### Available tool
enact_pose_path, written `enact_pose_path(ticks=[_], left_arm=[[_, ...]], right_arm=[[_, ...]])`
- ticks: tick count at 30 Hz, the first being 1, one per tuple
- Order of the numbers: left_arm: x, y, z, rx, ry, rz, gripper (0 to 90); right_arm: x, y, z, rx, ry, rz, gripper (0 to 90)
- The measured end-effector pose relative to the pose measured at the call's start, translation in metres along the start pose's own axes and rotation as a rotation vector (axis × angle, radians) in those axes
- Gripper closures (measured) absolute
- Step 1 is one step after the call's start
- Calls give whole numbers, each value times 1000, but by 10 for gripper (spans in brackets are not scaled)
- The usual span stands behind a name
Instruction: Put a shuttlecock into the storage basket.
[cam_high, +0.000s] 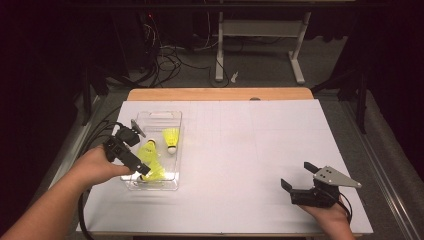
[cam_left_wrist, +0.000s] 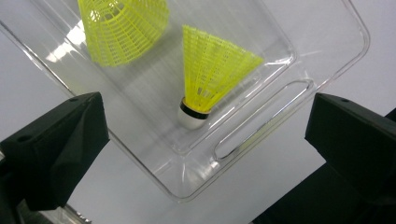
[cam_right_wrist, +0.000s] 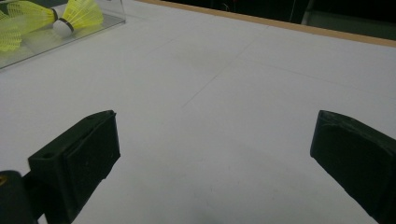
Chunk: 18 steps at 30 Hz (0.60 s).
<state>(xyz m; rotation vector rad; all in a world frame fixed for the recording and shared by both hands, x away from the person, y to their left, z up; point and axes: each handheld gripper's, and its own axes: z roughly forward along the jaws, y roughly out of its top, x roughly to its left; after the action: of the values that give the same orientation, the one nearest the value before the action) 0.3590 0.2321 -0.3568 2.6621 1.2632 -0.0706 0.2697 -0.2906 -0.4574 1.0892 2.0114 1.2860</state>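
A yellow shuttlecock (cam_left_wrist: 210, 74) lies in the clear plastic tray (cam_left_wrist: 327, 60), white cork tip toward the tray's handle slot, its mesh skirt flaring away; my guess is it is being collected there with the other shuttlecocks (cam_high: 171, 139). The skirt is bright netted plastic, and a black band rings the cork. Directly above hovers the left gripper (cam_left_wrist: 205, 140), fingers (cam_left_wrist: 60, 144) spread wide and holding nothing, seemingly after a drop. On the white surface (cam_high: 240, 140), well apart, the right gripper (cam_high: 299, 176) rests, also spread and empty, probably waiting.
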Motion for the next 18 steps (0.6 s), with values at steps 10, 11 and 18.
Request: enact_pose_path(ticks=[10, 11, 18], left_arm=[[0, -9, 11, -168, -41, -10, 5], [-1, -11, 12, -188, -39, -7, 6], [-8, -25, 23, -281, -29, 2, 6]], right_arm=[[0, 0, 0, -1, 1, -1, 20], [0, 0, 0, 0, 1, -2, 20], [0, 0, 0, -2, 2, -3, 20]])
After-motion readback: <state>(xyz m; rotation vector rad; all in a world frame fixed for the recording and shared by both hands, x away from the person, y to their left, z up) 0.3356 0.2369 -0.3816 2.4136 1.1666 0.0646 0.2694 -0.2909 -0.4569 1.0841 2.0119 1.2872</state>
